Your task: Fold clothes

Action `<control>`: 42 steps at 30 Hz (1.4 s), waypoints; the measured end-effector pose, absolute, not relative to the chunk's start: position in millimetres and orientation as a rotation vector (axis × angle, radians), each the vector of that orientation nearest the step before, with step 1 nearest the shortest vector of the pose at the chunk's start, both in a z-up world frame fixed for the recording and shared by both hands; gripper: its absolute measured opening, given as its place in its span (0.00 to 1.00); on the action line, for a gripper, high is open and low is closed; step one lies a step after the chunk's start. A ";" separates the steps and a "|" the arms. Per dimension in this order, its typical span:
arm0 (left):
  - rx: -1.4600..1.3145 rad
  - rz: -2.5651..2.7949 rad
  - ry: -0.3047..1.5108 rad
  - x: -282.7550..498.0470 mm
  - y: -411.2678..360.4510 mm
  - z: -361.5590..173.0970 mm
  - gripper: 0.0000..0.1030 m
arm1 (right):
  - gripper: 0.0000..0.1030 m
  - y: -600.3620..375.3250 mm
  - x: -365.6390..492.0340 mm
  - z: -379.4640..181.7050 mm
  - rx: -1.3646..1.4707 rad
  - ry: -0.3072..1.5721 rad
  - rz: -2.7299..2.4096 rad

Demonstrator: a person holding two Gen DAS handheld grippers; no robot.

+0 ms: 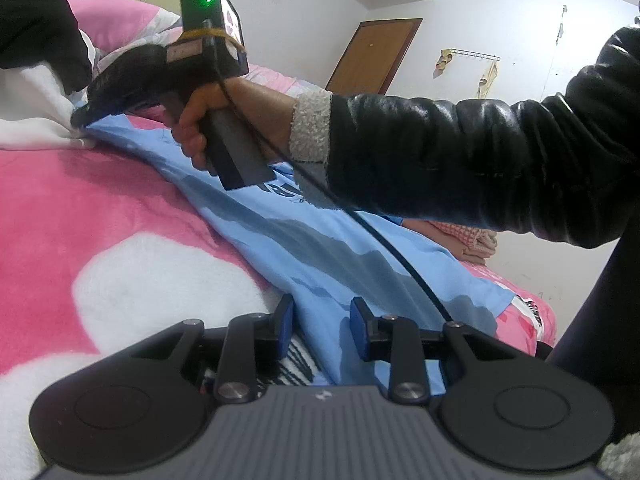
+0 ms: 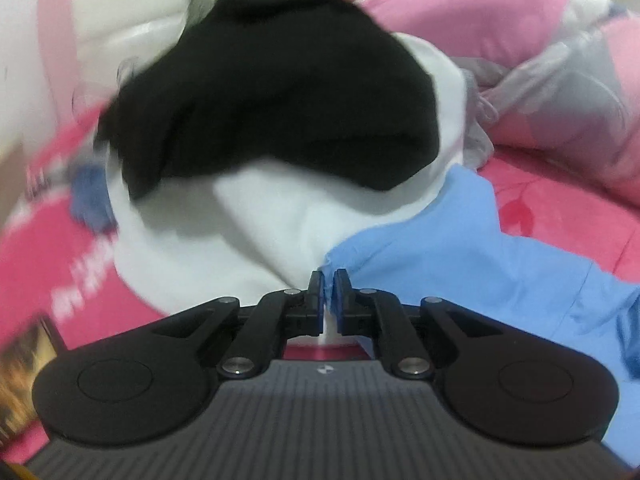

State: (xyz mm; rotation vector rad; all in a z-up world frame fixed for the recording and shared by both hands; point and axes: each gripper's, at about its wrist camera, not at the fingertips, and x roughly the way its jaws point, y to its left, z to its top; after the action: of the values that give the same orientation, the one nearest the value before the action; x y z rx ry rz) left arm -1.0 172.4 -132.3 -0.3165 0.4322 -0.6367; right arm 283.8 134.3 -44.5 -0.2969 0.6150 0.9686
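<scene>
Right tool (image 2: 329,280) clamps blue shirt (image 2: 460,248) edge; left tool (image 1: 322,312), apart, straddles its hem

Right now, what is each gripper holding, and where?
Right gripper: pinches the light blue cotton T-shirt at an edge. Left gripper: straddles its fabric; grip unclear.

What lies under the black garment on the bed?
The black garment lies on a white garment, which shows below and to its right. Whatever else is beneath the black cloth is covered.
</scene>
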 end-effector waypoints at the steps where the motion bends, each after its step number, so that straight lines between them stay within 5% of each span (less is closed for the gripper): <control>1: -0.316 -0.637 0.432 -1.0 172.5 -132.4 0.30 | 0.06 135.2 280.3 -43.4 -0.324 0.603 0.970; 5: -0.315 -0.637 0.432 -2.0 175.2 -133.0 0.30 | 0.25 130.6 276.2 -32.1 -0.330 0.591 1.060; 14: -0.313 -0.637 0.431 -2.2 175.9 -132.8 0.31 | 0.25 98.6 320.5 -0.4 -0.073 0.615 1.028; 19: -0.315 -0.640 0.431 -2.6 177.5 -133.0 0.32 | 0.11 118.3 373.0 -13.5 -0.129 0.698 0.790; 29: -0.316 -0.642 0.432 -3.5 176.6 -133.6 0.32 | 0.10 193.6 342.0 -36.9 -0.486 0.532 0.879; 42: -0.322 -0.643 0.437 -5.9 176.4 -130.0 0.33 | 0.12 8.1 288.9 67.2 -0.061 0.600 0.793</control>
State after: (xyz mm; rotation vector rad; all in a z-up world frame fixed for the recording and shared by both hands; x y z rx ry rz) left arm -5.9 176.4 -130.0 -0.3219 0.4370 -0.6432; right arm 288.9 8.1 67.2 -0.0607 0.5997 0.7933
